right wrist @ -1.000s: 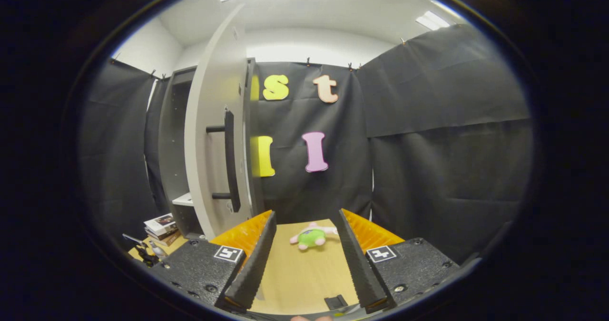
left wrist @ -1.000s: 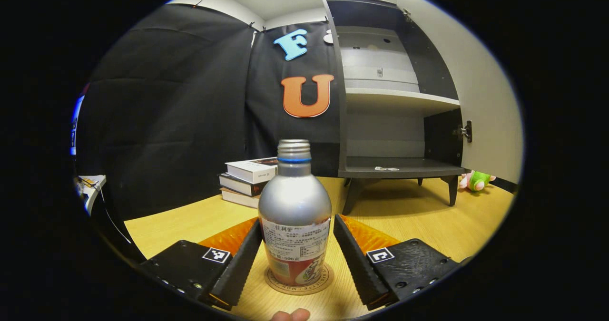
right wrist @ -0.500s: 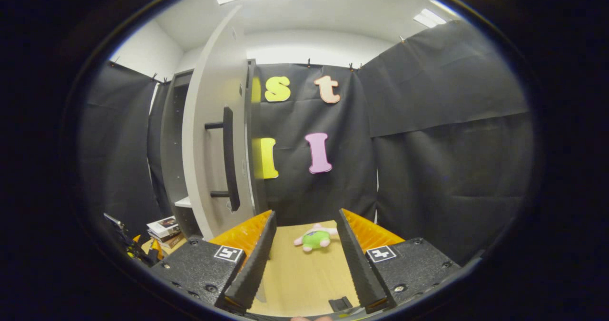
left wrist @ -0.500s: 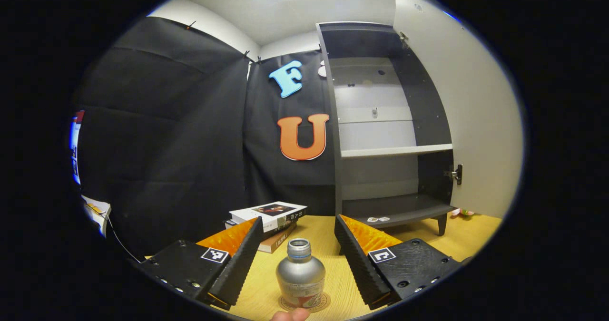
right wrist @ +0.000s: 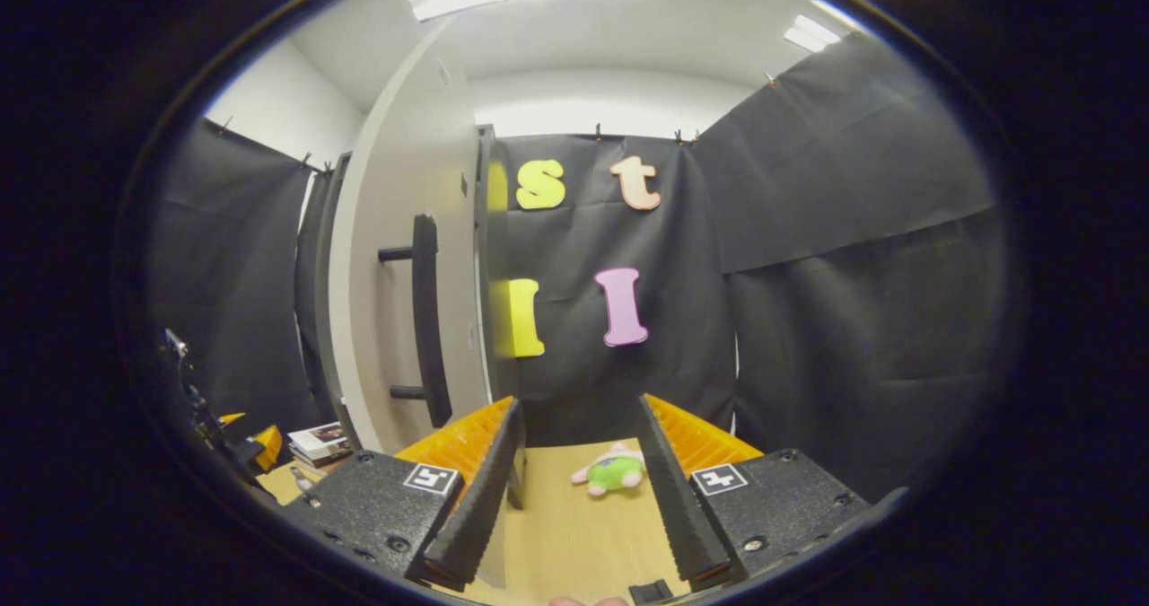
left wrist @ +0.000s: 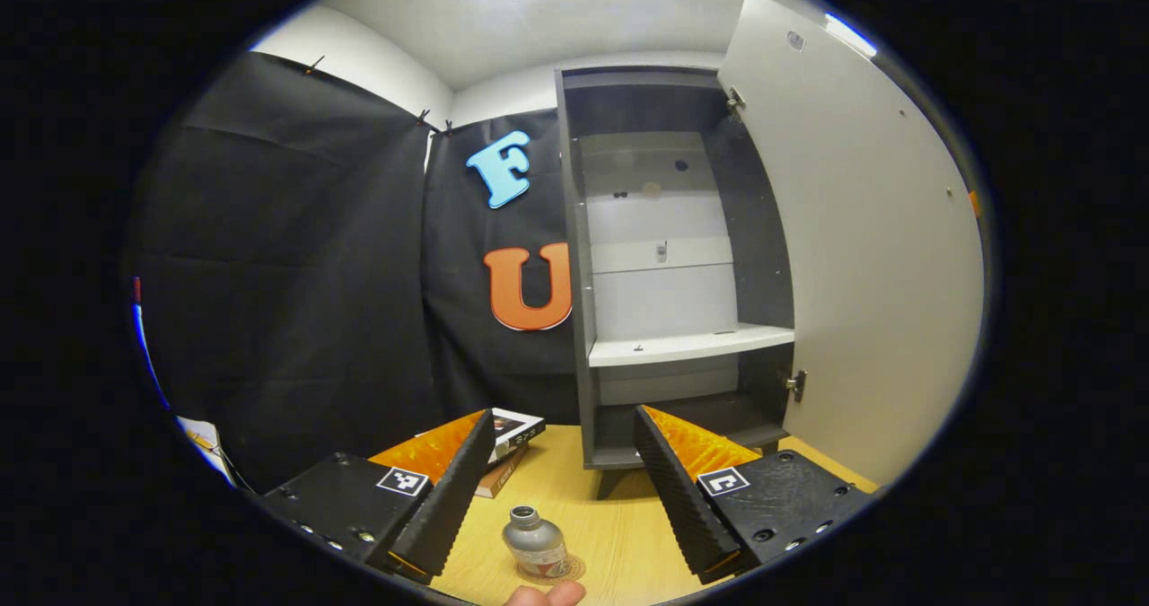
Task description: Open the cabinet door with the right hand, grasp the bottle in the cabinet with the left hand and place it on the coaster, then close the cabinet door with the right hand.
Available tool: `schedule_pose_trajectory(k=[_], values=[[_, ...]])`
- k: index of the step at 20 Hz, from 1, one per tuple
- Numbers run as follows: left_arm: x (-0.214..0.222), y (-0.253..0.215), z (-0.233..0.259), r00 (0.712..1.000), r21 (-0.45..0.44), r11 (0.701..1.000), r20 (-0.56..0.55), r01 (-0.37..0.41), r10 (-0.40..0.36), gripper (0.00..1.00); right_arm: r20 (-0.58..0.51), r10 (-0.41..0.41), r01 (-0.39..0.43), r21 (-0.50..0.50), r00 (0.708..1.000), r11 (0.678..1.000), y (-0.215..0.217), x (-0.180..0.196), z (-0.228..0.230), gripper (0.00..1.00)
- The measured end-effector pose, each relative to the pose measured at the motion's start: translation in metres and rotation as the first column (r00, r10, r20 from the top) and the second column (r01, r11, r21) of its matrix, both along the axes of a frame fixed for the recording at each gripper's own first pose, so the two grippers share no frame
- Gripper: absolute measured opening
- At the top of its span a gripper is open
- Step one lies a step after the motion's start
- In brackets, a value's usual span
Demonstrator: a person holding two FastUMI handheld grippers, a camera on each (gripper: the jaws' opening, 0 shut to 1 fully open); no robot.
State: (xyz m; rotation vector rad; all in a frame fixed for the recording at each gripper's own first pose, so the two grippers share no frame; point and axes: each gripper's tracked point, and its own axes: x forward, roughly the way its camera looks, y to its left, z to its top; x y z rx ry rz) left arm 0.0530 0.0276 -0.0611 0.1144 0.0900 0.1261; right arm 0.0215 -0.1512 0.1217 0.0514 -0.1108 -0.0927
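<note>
We have pulled the left gripper up and well back from the cabinet since a second ago, jaws wide and empty. Before the cabinet the bottle stands upright on the coaster, so placing looks done. Our right gripper, wide and empty, has neared the door and its handle; closing remains.

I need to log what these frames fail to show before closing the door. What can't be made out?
- Coaster, left gripper view: mostly covered by the bottle.
- Books, left gripper view: partly behind that gripper's fingers.
- Cabinet interior, right gripper view: hidden by the open door.
</note>
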Motion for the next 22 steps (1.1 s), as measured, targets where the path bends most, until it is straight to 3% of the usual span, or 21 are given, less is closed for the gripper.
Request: schedule_pose_trajectory(k=[7, 10, 15, 18, 22], values=[[-0.014, -0.025, 0.054, 0.996, -0.022, 0.997, 0.031, 0.08, -0.08, 0.93, -0.032, 0.052, -0.05, 0.052, 0.998, 0.997, 0.01, 0.023, -0.007, 0.81], [-0.017, -0.025, 0.064, 0.997, -0.048, 0.996, 0.036, 0.073, -0.071, 0.93, -0.03, 0.08, -0.078, 0.062, 0.996, 0.995, 0.019, 0.029, -0.007, 0.8], [-0.025, -0.012, 0.069, 0.999, -0.041, 0.998, 0.035, 0.04, -0.039, 0.94, -0.078, 0.074, -0.076, -0.015, 0.994, 0.997, 0.023, 0.035, -0.017, 0.8], [-0.028, -0.008, 0.067, 0.999, -0.042, 0.999, 0.027, 0.031, -0.03, 0.94, -0.083, 0.114, -0.112, 0.023, 0.99, 0.993, 0.03, 0.039, -0.018, 0.77], [-0.028, -0.006, 0.065, 0.999, -0.042, 0.999, 0.027, 0.029, -0.028, 0.94, -0.076, 0.107, -0.105, 0.038, 0.991, 0.994, 0.031, 0.038, -0.019, 0.77]])
